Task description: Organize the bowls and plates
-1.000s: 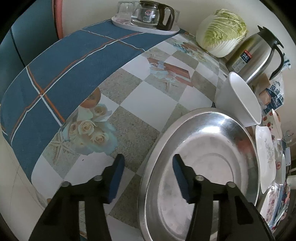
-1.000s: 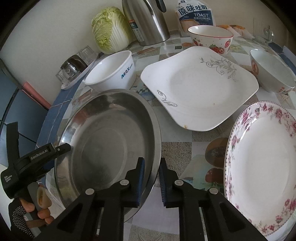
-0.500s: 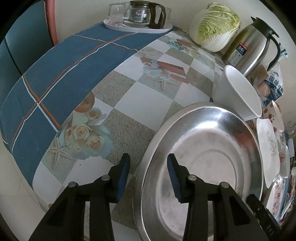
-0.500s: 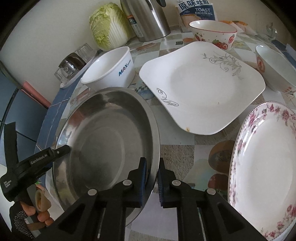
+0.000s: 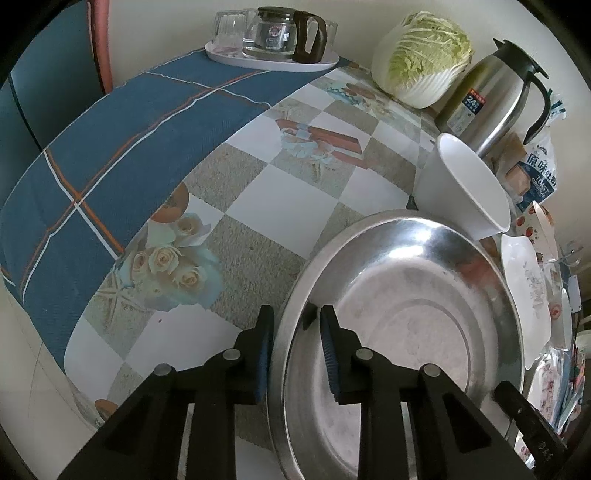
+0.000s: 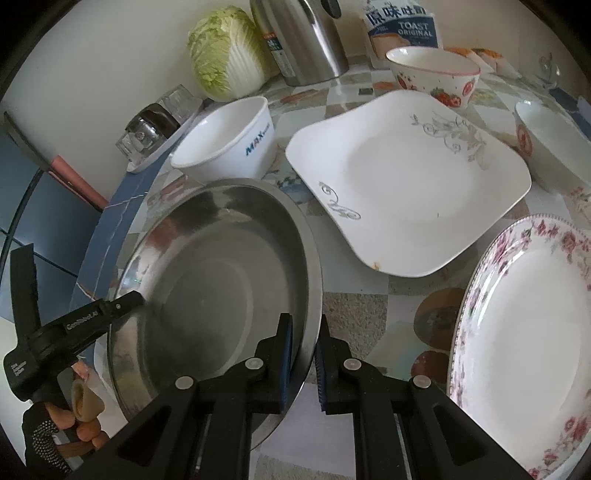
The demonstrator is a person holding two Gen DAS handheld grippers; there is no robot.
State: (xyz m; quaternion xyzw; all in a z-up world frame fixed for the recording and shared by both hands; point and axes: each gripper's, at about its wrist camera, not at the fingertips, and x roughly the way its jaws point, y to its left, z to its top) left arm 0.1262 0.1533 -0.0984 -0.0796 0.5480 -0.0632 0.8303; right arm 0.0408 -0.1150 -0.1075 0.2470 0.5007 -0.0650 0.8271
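The left gripper is clamped on the near rim of the steel basin, and the right gripper pinches its opposite rim. The basin sits on the checked surface, just beside a white MAX bowl and near a square white plate and a floral plate.

Cabbage; thermos; toast bag.
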